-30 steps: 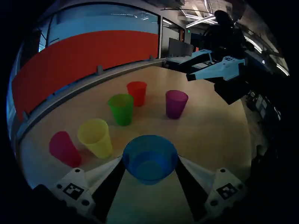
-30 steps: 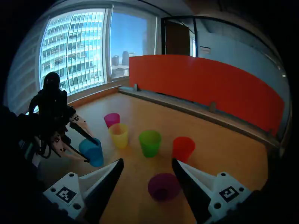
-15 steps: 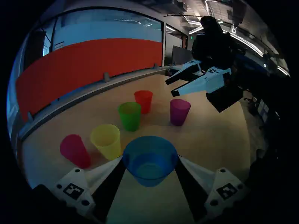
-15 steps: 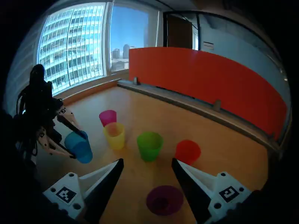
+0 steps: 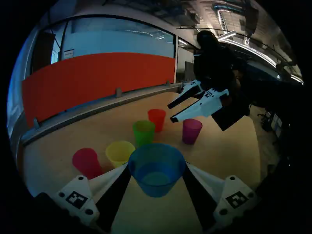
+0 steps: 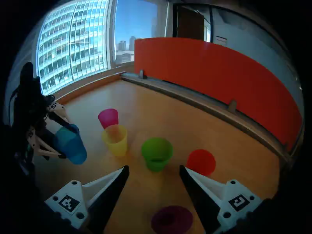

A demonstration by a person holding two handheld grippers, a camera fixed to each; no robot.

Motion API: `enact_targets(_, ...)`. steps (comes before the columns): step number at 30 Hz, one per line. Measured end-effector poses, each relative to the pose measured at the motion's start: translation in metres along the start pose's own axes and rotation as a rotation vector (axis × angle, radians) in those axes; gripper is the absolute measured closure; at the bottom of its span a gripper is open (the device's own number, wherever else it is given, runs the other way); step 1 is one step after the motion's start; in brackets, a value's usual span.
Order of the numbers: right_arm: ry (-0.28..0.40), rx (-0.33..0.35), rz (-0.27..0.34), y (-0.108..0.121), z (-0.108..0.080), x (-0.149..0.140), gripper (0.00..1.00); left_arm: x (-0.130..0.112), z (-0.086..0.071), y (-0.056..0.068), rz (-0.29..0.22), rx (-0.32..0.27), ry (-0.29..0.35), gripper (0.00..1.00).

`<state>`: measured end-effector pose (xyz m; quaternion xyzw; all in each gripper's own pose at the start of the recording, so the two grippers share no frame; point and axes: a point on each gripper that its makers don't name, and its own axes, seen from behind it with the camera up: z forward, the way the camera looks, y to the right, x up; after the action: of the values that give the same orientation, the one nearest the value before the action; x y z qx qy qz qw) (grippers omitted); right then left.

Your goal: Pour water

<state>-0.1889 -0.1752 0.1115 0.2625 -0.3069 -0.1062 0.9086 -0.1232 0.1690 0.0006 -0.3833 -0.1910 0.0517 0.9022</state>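
A blue cup [image 5: 156,168] sits between the fingers of my left gripper [image 5: 156,171], which is shut on it; its bottom looks paler, as if it holds liquid. In the right gripper view the blue cup [image 6: 74,150] hangs tilted above the table at the far left, in the left gripper [image 6: 68,141]. My right gripper [image 6: 154,167] is open and holds nothing. It hovers over the purple cup [image 6: 171,220], which lies at the bottom edge between its fingers. In the left gripper view the right gripper [image 5: 170,114] floats just left of the purple cup [image 5: 192,130].
On the wooden table [image 6: 163,109] stand a pink cup [image 6: 108,117], a yellow cup [image 6: 115,139], a green cup [image 6: 156,153] and a red cup [image 6: 201,162], in a row. An orange partition [image 6: 218,74] runs along the table's far edge. A person [image 5: 218,66] stands behind the right gripper.
The left gripper has carried the blue cup up and away from the row, tilting it. The right gripper has advanced over the purple cup, which slid to the bottom of its view.
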Motion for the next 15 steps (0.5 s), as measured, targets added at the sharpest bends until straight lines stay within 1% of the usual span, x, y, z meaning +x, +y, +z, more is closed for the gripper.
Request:
enact_targets(6,-0.071,-0.002,-0.001,0.002,0.018,-0.003,0.00,0.012,-0.006,-0.005,-0.009,0.010,0.051,0.13)
enact_targets(15,-0.161,0.014,0.000,-0.003,0.041,-0.005,0.00,0.022,-0.016,-0.010,-0.018,0.025,0.093,0.13)
